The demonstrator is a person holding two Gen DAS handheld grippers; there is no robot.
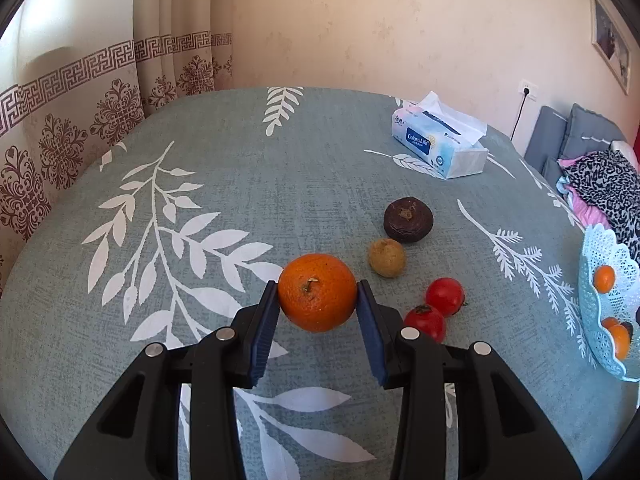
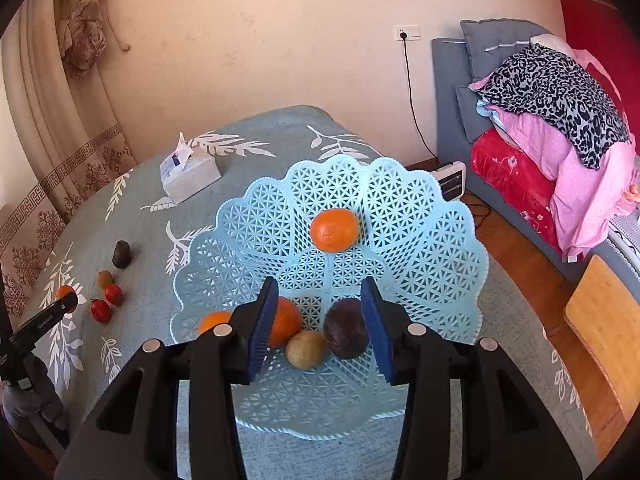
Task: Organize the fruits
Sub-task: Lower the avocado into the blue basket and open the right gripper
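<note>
My left gripper [image 1: 317, 300] is shut on an orange [image 1: 316, 290], both pads against its sides, just above the leaf-patterned tablecloth. To its right lie a dark brown fruit [image 1: 408, 219], a tan fruit [image 1: 387, 258] and two red tomatoes [image 1: 445, 296] [image 1: 425, 322]. The light blue lattice basket [image 1: 600, 312] stands at the right edge. In the right wrist view my right gripper [image 2: 320, 312] is open and empty above the basket [image 2: 420, 216], which holds an orange [image 2: 334, 229], two more oranges [image 2: 286, 322] [image 2: 214, 321], a tan fruit [image 2: 306, 349] and a dark fruit [image 2: 346, 334].
A tissue box [image 1: 440, 142] sits at the far side of the table. Patterned curtains [image 1: 60, 128] hang at the left. A grey sofa with piled bedding [image 2: 552, 112] stands right of the table, with a wooden chair [image 2: 604, 328] near it.
</note>
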